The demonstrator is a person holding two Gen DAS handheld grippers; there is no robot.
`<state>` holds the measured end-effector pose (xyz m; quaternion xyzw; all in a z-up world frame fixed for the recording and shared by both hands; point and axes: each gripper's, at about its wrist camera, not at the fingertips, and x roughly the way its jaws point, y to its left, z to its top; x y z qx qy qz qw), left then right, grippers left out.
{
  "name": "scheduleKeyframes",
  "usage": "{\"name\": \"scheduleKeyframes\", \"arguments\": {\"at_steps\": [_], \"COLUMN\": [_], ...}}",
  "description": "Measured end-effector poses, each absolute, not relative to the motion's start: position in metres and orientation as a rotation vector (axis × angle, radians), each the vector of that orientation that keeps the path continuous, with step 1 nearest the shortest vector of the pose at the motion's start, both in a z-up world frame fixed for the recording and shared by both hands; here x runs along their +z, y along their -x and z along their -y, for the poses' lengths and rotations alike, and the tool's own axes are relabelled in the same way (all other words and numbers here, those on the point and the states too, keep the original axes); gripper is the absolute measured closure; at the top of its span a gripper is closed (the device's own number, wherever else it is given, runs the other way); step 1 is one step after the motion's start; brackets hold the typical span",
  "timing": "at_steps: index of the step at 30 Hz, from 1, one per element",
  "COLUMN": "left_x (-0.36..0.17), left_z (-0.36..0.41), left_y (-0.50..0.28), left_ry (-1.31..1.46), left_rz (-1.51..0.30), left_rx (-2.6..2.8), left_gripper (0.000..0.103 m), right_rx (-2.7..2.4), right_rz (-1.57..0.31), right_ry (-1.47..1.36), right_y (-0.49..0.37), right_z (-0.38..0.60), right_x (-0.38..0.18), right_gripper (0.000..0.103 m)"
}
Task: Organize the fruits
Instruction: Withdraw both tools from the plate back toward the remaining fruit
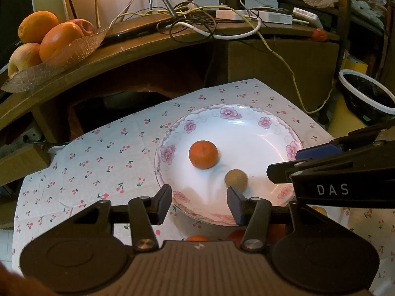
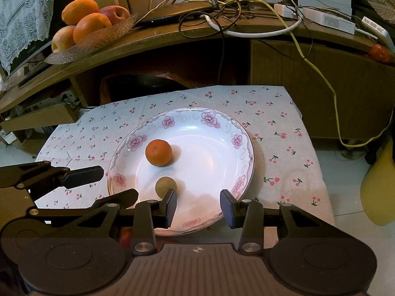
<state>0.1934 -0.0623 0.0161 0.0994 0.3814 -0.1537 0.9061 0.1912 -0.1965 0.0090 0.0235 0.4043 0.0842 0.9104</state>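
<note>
A white plate [image 2: 243,148] with a pink floral rim lies at the centre of both views on a cherry-print cloth [image 2: 284,128] that covers the bench. The plate holds two fruits: an orange mandarin [image 2: 158,153] left of centre, and a small round tan-brown fruit [image 2: 165,186] nearer the lower rim; the two lie apart. In the right wrist view the brown fruit shows just beside the left pad of the right tongs [image 2: 198,206], outside the gap. The right tongs stand apart over the lower part of the plate with nothing between the pads. The left tongs [image 1: 199,203] likewise stand apart over the lower left rim of the plate, holding nothing; the brown fruit appears just above their right pad. More orange and red fruit shows partly hidden behind the tongs at the bottom of the left wrist view. At the upper left of both frames a clear glass dish [image 2: 103,35] on a wooden shelf [image 2: 172,37] holds oranges and apples, with tangled cables [image 2: 222,5] to its right.
</note>
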Motion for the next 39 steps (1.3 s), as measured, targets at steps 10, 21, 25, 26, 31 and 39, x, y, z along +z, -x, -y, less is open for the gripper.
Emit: {"name": "scheduleKeyframes", "arguments": {"at_steps": [10,21,25,26,31,39], "left_x": [0.016,0.023,0.028,0.029,0.029,0.03], "left_z": [0.065,0.06,0.05,0.047,0.042,0.04], "left_y": [-0.191,-0.182,-0.171,-0.168,-0.15,-0.126], "left_ry": [-0.223,-0.247,-0.244,-0.245,-0.275,-0.314], "left_rz": [-0.777,-0.762,-0.762,-0.766,-0.773,-0.777], "left_rx": [-0.322,-0.325,-0.326,-0.33,-0.349,-0.424], "left_gripper": [0.047,0.047,0.041,0.041,0.041,0.04], "right_rx": [0.175,0.183,0.171,0.167,0.159,0.247], "right_rz": [-0.829,-0.828,-0.831,-0.834,-0.853,-0.877], "right_ry": [-0.034,-0.006,0.016,0.017,0.019,0.094], "right_y": [-0.19,-0.185,-0.176,-0.172,-0.152,-0.134], "right_z": [0.197,0.204,0.215,0.221,0.245,0.241], "right_x": [0.01,0.011,0.011,0.011,0.007,-0.002], "right_gripper": [0.059,0.054,0.053,0.053,0.053,0.053]}}
